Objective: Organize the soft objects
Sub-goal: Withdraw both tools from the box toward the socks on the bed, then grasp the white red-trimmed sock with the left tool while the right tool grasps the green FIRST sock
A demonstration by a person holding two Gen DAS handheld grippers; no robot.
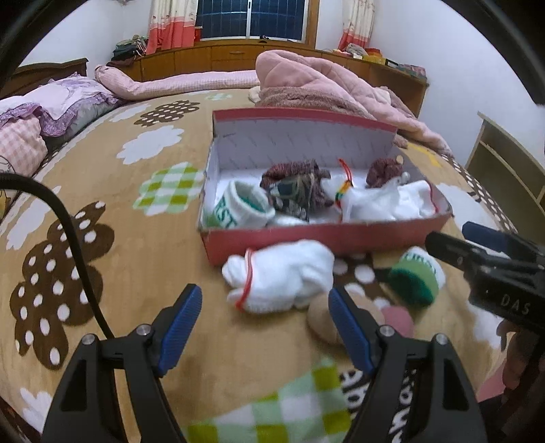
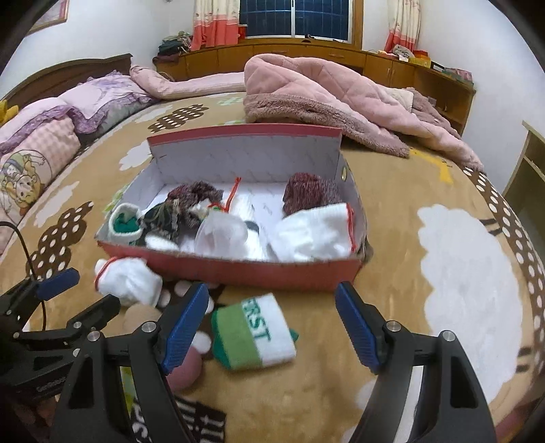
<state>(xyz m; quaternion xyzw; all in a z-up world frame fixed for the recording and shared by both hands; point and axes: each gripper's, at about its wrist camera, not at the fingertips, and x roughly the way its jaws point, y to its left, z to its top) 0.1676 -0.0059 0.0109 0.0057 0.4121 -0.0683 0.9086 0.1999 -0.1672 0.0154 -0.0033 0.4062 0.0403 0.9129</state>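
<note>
Several rolled socks fill the red cardboard shoebox (image 2: 238, 272) at centre frame, while a white sock bundle (image 1: 282, 279) and a green-and-white rolled sock (image 2: 253, 335) lie outside on the bed between the wide-open, empty left tool (image 1: 262, 306) and right tool (image 2: 272, 306).

Bedroom: dark window (image 1: 252, 17) w/ curtains (image 1: 172, 24), wood cabinets (image 2: 306, 56), white walls.

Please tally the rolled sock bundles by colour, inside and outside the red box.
White bundles with red trim: 2
Green-and-white lettered bundles: 2
Maroon knit bundles: 2
Total: 6, not counting unclear dark and pale pieces in the box.
</note>
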